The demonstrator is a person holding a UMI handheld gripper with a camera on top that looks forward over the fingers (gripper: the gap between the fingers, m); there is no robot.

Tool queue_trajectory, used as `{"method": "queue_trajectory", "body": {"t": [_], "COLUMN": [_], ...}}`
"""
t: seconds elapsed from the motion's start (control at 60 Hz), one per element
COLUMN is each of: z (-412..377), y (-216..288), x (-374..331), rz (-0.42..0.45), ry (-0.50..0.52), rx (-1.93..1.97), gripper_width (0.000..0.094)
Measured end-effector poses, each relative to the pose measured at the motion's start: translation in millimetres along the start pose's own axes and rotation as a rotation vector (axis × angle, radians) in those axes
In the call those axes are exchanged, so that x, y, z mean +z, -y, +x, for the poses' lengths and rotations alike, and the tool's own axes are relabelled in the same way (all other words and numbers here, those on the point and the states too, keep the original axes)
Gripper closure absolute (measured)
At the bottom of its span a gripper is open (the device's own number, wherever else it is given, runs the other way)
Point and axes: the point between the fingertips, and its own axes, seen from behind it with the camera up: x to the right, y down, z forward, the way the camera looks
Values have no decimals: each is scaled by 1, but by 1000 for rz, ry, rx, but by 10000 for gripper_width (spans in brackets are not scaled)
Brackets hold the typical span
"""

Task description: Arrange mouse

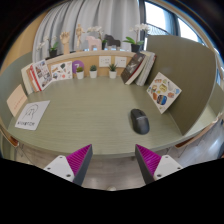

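Observation:
A dark grey computer mouse [140, 122] lies on the pale green desk [90, 110], ahead of my fingers and a little to the right. My gripper [113, 160] is open and empty, held above the desk's near edge. Its left finger [78, 160] and right finger [149, 160] stand wide apart with nothing between them. The mouse lies just beyond the right finger, apart from it.
A white sheet with a logo [32, 116] lies on the desk at the left. A colourful picture card [164, 93] leans at the right. Books, small plant pots [94, 71] and framed pictures line the back wall shelf.

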Motion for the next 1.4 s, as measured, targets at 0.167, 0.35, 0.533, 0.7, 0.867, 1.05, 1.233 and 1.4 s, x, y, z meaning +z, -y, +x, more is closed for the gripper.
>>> {"method": "queue_trajectory", "body": {"t": [0.167, 0.35, 0.533, 0.7, 0.867, 1.05, 1.233, 1.4], "z": [74, 97, 96, 92, 90, 92, 75, -16], "y": [4, 36, 59, 61, 60, 57, 86, 199], "x": [39, 87, 124, 138, 138, 138, 126, 60], "rz": [-35, -24, -37, -54, -66, -134, -153, 51], "ry": [-40, -9, 13, 24, 16, 0, -79, -61], "rx": [30, 25, 33, 54, 31, 36, -9, 43], "gripper_width": [88, 85, 190, 442, 544, 660, 660, 660]}}
